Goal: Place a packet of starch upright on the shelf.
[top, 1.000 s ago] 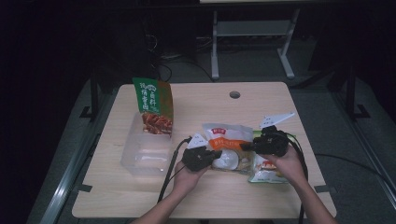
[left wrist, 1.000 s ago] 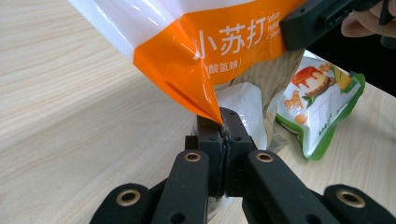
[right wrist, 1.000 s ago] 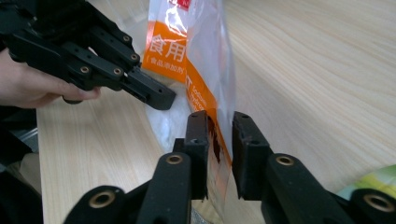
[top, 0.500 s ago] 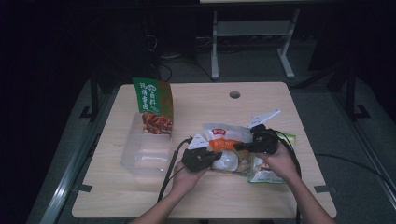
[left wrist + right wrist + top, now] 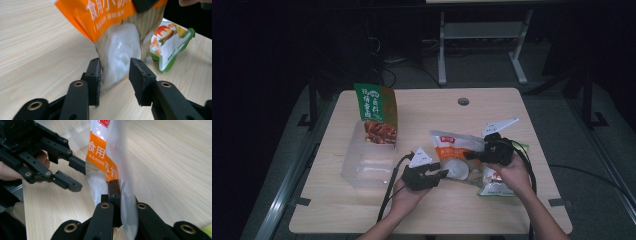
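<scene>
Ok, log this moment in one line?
right tool: shut on orange bag | left tool: jaws just opening around bag's white end, pads apart | clear tub: untouched

Table top: pale wood grain, smooth, matt. Orange-and-white pouch: glossy plastic film, partly translucent, wrinkled. Green-edged pouch: shiny printed plastic. Clear tub: thin transparent plastic. Green bag: printed, slight sheen. Gripper pads: black, matt, slightly rough, with brass-coloured rivets.
</scene>
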Available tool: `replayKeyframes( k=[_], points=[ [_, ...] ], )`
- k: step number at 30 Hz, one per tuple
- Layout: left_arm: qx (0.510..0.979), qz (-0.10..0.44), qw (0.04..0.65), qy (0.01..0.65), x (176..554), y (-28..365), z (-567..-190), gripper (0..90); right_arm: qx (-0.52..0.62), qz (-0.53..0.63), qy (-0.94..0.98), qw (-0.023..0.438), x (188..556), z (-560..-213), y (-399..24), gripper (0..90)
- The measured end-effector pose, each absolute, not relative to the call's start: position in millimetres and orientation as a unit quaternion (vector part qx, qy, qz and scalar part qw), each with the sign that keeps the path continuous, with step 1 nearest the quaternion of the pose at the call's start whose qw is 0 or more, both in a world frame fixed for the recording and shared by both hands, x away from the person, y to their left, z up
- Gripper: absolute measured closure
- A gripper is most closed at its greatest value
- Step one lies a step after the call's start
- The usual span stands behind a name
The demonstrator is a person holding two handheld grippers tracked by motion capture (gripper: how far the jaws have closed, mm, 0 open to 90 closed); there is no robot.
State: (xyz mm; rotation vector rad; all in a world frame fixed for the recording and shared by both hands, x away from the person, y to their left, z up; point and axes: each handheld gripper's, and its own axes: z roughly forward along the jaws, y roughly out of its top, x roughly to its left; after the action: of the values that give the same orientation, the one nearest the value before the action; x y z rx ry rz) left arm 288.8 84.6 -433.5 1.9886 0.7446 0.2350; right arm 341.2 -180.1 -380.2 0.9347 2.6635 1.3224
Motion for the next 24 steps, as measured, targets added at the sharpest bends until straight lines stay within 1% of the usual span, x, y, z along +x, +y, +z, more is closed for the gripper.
replayKeyframes(
  k=[8,15,22,24],
  points=[
    [0.818,0.102,0.481,0.298,276.5,94.8,-428.3,57.2,0.303,0.424,0.853,0.031,339.4,-372.8,-176.4,89.9],
    [0.829,0.122,0.474,0.271,263.5,99.0,-425.5,54.5,0.301,0.426,0.852,0.043,342.4,-363.0,-167.9,89.9],
    [0.831,0.115,0.474,0.267,254.0,102.7,-429.8,52.1,0.298,0.43,0.851,0.044,345.8,-356.4,-158.8,89.9],
    [0.833,0.122,0.471,0.262,250.6,103.3,-429.2,51.0,0.296,0.434,0.85,0.042,346.3,-352.3,-154.0,89.9]
  ],
)
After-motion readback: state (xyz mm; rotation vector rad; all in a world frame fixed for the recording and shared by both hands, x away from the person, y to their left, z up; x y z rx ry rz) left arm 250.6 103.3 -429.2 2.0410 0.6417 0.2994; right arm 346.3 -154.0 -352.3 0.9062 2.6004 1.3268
